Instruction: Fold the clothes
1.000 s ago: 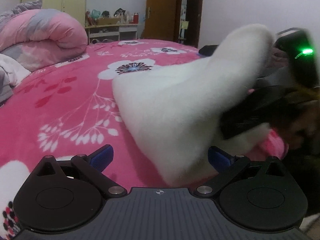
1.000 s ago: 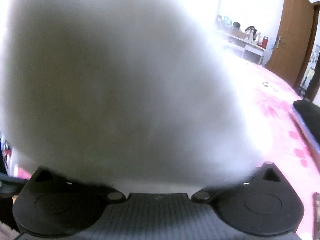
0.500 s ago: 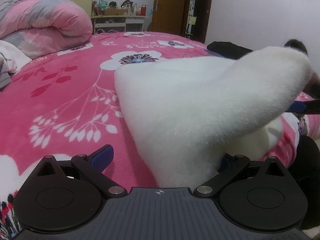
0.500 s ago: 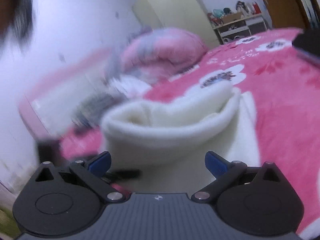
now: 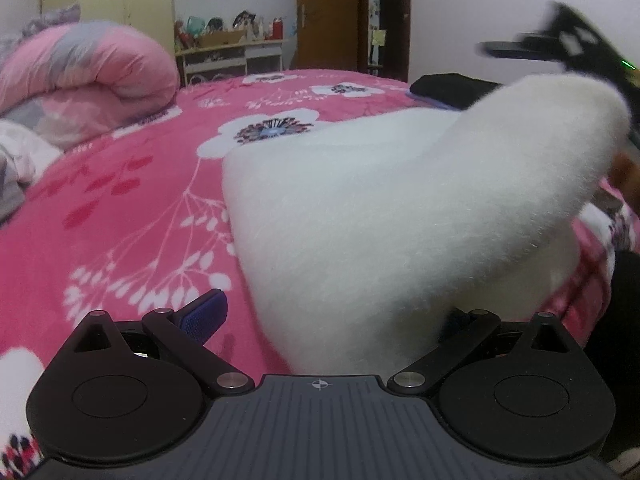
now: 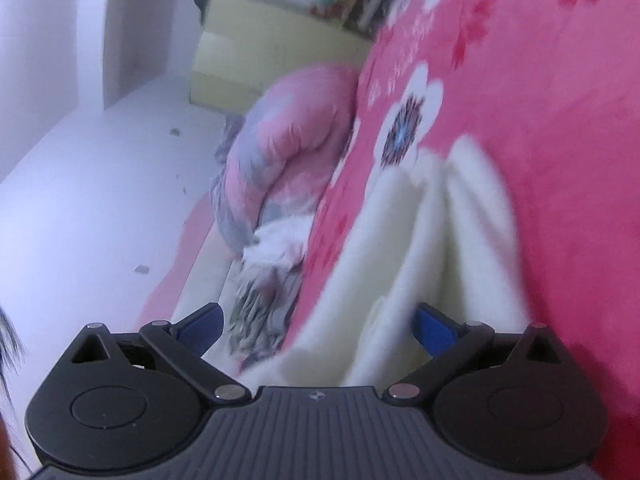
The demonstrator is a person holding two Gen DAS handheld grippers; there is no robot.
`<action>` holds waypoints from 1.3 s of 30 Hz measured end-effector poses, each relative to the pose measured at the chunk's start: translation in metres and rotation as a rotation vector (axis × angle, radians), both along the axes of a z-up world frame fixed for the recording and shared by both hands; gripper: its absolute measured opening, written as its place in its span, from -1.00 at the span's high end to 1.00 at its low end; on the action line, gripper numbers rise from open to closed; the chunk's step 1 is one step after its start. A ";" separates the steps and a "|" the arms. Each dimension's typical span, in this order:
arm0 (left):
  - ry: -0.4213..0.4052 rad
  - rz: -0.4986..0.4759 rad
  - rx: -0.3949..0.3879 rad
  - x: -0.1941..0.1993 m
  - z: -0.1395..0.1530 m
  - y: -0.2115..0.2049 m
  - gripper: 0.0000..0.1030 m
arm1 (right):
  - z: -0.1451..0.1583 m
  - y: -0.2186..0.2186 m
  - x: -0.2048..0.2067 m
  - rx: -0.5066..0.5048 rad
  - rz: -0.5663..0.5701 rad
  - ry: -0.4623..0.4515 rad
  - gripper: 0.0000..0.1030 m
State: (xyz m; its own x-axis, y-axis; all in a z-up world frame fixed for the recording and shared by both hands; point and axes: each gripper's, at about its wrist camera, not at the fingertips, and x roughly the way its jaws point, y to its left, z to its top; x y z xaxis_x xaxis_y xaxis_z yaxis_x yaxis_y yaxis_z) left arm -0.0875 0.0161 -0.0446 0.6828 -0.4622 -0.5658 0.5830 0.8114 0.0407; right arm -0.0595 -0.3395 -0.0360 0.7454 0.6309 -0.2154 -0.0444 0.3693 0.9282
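Fleece mid-fold on pink bed: my left gripper [image 5: 326,318] spread wide, white fleece garment [image 5: 400,208] draped betw. its fingers, not pinched.

My right gripper [image 6: 316,326] also wide open w/ fleece lying betw. the blue pads [image 6: 434,326]. Garment fills center-right of left view, on the floral bedspread [image 5: 120,200]; rolled quilt [image 5: 84,76] upper left.
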 end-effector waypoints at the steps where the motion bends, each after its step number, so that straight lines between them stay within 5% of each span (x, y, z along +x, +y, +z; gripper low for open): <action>1: -0.018 -0.006 0.013 -0.002 0.001 -0.001 -0.97 | -0.001 -0.002 0.008 -0.003 0.006 0.029 -0.97; 6: -0.079 -0.043 0.050 -0.009 0.003 -0.008 -0.97 | -0.001 -0.005 0.035 -0.065 0.031 0.127 -0.54; 9: -0.091 -0.062 0.054 -0.012 0.002 -0.012 -0.97 | 0.002 -0.002 0.044 -0.141 0.041 0.147 0.00; 10: -0.095 -0.063 0.058 -0.012 0.002 -0.014 -0.97 | 0.003 -0.001 0.047 -0.166 0.045 0.154 0.39; 14: -0.086 -0.063 0.060 -0.011 0.005 -0.016 -0.96 | 0.026 0.009 0.052 -0.251 0.085 0.046 0.47; 18: -0.099 -0.074 0.068 -0.015 0.008 -0.021 -0.97 | 0.043 0.011 0.052 -0.352 0.112 -0.113 0.49; 21: -0.122 -0.097 0.105 -0.021 0.007 -0.028 -0.98 | 0.010 0.003 0.057 -0.357 0.097 -0.025 0.50; 24: -0.144 -0.104 0.146 -0.026 0.005 -0.034 -0.98 | -0.025 -0.010 0.058 -0.241 0.072 0.058 0.55; 27: -0.129 -0.097 0.147 -0.023 0.005 -0.033 -0.98 | -0.016 -0.004 0.058 -0.267 0.068 0.063 0.49; 30: -0.121 -0.094 0.146 -0.021 0.006 -0.031 -0.98 | -0.010 -0.007 0.041 -0.193 0.047 0.094 0.17; 32: -0.126 -0.097 0.151 -0.023 0.005 -0.032 -0.98 | -0.007 -0.014 0.020 -0.117 0.020 0.096 -0.28; 35: -0.131 -0.100 0.154 -0.024 0.005 -0.032 -0.98 | -0.006 -0.022 -0.022 -0.026 -0.017 0.089 -0.51; 39: -0.137 -0.104 0.157 -0.023 0.004 -0.033 -0.98 | -0.015 -0.022 -0.071 0.095 -0.046 0.127 -0.58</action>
State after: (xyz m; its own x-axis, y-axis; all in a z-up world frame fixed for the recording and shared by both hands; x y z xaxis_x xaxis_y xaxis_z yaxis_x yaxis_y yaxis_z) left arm -0.1105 -0.0167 -0.0410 0.7114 -0.4477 -0.5417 0.6434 0.7249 0.2459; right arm -0.1308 -0.3614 -0.0510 0.7448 0.6185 -0.2504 0.0902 0.2785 0.9562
